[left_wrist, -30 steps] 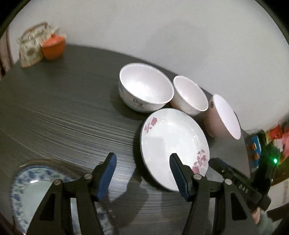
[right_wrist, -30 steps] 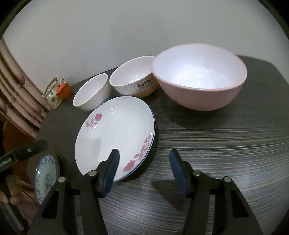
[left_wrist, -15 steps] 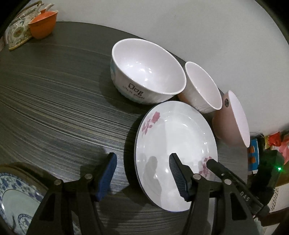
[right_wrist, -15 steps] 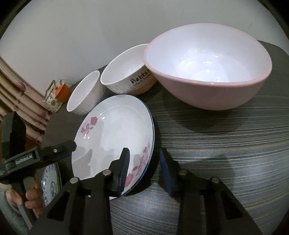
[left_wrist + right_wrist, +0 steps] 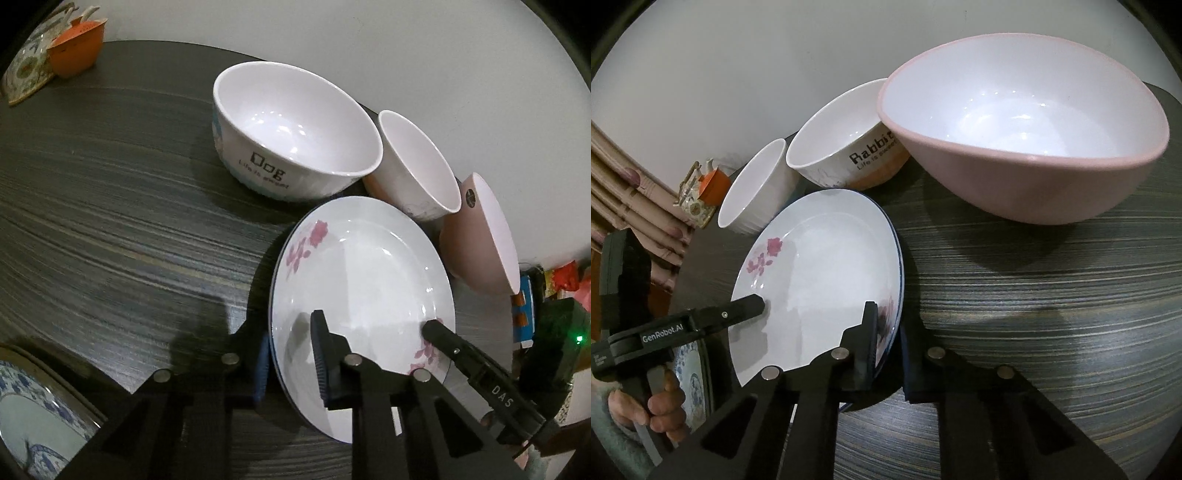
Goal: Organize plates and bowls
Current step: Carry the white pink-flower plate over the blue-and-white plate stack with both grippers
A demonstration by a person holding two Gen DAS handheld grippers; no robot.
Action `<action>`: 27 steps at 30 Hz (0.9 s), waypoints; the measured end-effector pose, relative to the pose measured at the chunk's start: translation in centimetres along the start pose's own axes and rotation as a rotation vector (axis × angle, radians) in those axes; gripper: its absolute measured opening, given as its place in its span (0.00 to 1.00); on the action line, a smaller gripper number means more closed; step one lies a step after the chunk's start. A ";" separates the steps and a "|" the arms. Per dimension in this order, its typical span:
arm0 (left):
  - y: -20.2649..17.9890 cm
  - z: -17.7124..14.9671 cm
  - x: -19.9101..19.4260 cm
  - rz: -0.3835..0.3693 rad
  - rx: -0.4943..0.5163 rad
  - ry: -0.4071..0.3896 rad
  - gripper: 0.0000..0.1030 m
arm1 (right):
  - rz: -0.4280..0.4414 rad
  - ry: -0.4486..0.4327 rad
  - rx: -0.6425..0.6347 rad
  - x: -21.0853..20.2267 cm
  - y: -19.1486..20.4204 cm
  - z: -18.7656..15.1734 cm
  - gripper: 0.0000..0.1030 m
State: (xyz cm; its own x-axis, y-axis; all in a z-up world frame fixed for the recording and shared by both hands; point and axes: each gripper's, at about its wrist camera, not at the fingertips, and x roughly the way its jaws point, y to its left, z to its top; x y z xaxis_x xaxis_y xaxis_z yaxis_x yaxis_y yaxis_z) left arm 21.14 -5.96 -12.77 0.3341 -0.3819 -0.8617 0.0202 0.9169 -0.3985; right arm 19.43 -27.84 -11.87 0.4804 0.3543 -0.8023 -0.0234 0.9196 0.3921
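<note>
Left wrist view: we see our left gripper (image 5: pixel 291 363) closing on the flowered plate (image 5: pixel 364 258), its rim between the jaws. Our right gripper (image 5: pixel 888 345) is clamped on the opposite rim. The plate lies on the table (image 5: pixel 1052 317), near its back edge, before three bowls.

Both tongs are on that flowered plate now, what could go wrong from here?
1. The left tongs are closing on the flowered plate's rim opposite the shut right tongs; uneven lifting could make it slip.
2. The Dog bowl, white cup and pink bowl sit close; swinging the plate could knock them.
</note>
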 end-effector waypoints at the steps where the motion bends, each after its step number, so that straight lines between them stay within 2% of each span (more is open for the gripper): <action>1: 0.0 -0.2 -0.1 -0.004 0.000 0.004 0.20 | -0.003 -0.002 0.002 0.0 0.0 -0.1 0.11; 11: -0.9 -1.9 -2.0 -0.016 0.023 0.001 0.19 | 0.001 -0.016 0.022 -1.4 -0.3 -1.4 0.11; 19: -0.5 -3.5 -6.6 -0.026 0.014 -0.053 0.19 | 0.010 -0.060 0.001 -4.7 1.1 -2.6 0.11; 27: 1.6 -5.4 -11.8 -0.013 -0.017 -0.121 0.19 | 0.039 -0.094 -0.048 -7.0 4.8 -3.9 0.11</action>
State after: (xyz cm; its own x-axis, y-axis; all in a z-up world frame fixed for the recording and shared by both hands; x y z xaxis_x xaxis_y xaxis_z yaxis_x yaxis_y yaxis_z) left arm 12.14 -0.60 -4.97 0.4455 -0.3757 -0.8126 0.0093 0.9096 -0.4154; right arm 12.57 -25.23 -6.08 0.5582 0.3742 -0.7405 -0.0844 0.9135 0.3980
